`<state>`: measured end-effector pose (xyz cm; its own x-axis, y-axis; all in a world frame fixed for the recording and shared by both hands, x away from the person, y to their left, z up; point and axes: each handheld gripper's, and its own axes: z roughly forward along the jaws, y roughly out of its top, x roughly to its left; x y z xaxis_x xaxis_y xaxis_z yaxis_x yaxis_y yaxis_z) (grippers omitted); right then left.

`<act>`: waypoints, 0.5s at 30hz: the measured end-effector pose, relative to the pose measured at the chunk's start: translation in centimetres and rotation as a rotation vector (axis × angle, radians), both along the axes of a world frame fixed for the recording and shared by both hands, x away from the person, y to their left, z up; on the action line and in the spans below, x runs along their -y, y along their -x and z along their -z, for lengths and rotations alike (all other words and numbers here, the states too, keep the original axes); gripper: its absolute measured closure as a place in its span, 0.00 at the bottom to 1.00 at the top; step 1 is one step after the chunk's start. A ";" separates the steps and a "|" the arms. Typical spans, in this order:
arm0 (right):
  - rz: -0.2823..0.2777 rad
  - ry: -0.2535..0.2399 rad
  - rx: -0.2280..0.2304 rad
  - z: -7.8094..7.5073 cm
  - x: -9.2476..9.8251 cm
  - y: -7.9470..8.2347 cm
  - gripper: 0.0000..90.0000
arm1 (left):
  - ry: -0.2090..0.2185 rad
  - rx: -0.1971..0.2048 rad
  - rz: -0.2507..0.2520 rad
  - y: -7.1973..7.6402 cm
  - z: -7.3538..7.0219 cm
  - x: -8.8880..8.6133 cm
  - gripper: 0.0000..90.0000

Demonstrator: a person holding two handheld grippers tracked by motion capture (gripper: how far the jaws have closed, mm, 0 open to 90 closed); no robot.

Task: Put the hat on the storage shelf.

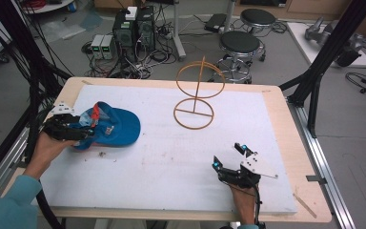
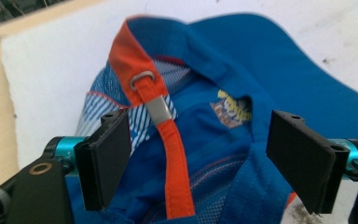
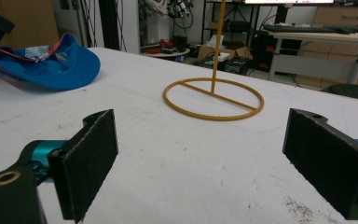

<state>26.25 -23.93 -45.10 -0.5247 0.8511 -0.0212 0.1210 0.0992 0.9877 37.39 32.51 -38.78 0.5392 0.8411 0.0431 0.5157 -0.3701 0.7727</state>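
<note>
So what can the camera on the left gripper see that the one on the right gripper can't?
Left gripper view alone: the cap's orange strap with its metal buckle, and the yellow logo on the blue cloth, close up between the left gripper's open jaws, which don't press on it.

Right gripper view alone: the yellow wire stand with its ring base and upright rod, the room's desks behind, and the right gripper open over bare table.

Both: the blue cap and the white table top.
</note>
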 end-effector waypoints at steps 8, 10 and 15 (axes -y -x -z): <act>0.000 0.000 -0.002 0.0 0.0 0.0 0.10 | -0.036 -0.072 -0.031 -0.9 1.1 -0.4 0.33; -0.002 0.003 0.003 0.0 0.0 0.0 0.10 | -0.045 -0.084 -0.045 -1.0 1.2 -0.5 0.35; -0.002 0.000 -0.004 0.0 0.0 0.0 0.10 | -0.103 -0.098 -0.067 -1.1 1.5 -0.4 0.42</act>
<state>26.20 -23.88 -45.10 -0.5265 0.8500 -0.0195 0.1244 0.0997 0.9872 38.52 32.89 -40.28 0.4874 0.8694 0.0810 0.6132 -0.4069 0.6771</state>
